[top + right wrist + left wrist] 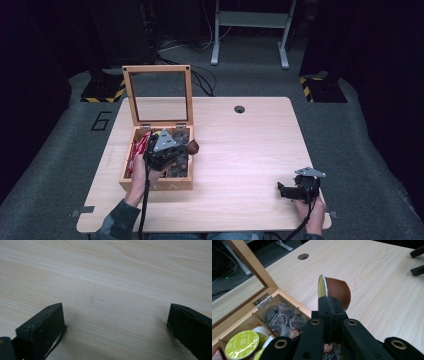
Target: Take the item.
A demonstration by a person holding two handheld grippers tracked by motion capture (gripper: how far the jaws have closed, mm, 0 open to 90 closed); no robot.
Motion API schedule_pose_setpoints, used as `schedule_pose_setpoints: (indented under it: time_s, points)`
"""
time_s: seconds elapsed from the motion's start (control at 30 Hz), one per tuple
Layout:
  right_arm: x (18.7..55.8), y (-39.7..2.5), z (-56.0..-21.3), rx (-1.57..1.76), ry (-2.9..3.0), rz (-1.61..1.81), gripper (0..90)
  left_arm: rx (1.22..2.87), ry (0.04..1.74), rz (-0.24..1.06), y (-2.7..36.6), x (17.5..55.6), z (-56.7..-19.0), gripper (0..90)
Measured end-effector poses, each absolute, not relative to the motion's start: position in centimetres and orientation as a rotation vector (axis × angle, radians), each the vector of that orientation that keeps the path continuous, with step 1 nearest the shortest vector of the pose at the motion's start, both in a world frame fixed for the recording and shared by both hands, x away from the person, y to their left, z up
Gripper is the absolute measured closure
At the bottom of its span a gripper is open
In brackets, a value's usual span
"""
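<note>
From the high view, the left hand-held gripper (181, 148) sits over the right-hand edge of the wooden box (155, 184), its jaws pinched on a brown coffee capsule (193, 147) that pokes out just past the box wall, on the side toward the open worktop (250, 150). The capsule is off the surface, carried at the tip of the jaws. The right hand-held gripper (283, 190) is well apart, low near the front right corner of the worktop, so the left one is plainly the nearer and the one at work. The box lid (157, 95) stands upright behind the left hand-held gripper, out of the way. Beyond the worktop lie a grey carpeted floor, dark curtains and the legs of a white frame.

In the left gripper view, the jaws are closed tight on the rim of the capsule (337, 291), which lies straight ahead of them. Its axis is tipped over sideways: the yellow-green foil lid faces left, toward the box, the brown body points right, toward bare wood. Below and to the left, the box compartments hold another green-lidded capsule (242, 344) and tea bags (287, 321). Setting it down on the worktop ahead looks like the step in hand.

In the right gripper view, the jaws are spread wide with nothing between them, hovering low over plain light wood grain.
</note>
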State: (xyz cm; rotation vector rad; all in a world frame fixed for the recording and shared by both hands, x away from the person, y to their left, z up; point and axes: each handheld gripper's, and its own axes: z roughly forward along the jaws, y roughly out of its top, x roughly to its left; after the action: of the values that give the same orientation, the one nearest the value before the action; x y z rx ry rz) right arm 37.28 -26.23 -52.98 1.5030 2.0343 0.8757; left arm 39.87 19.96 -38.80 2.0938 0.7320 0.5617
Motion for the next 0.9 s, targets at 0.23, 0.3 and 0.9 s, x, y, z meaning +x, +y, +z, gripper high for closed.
schedule_pose_setpoints:
  time_s: [0.23,0.3,0.9]
  points:
    - [37.3,-26.2,-53.0,1.503,2.034,0.876,0.6,2.108,0.72,0.54,18.5,40.5,-39.1,90.0]
    - [37.3,-26.2,-53.0,1.503,2.035,0.876,0.6,2.111,0.712,0.542,18.1,40.7,-39.2,90.0]
    - [37.3,-26.2,-53.0,1.503,2.035,0.876,0.6,2.142,0.708,0.472,15.3,42.2,-40.4,90.0]
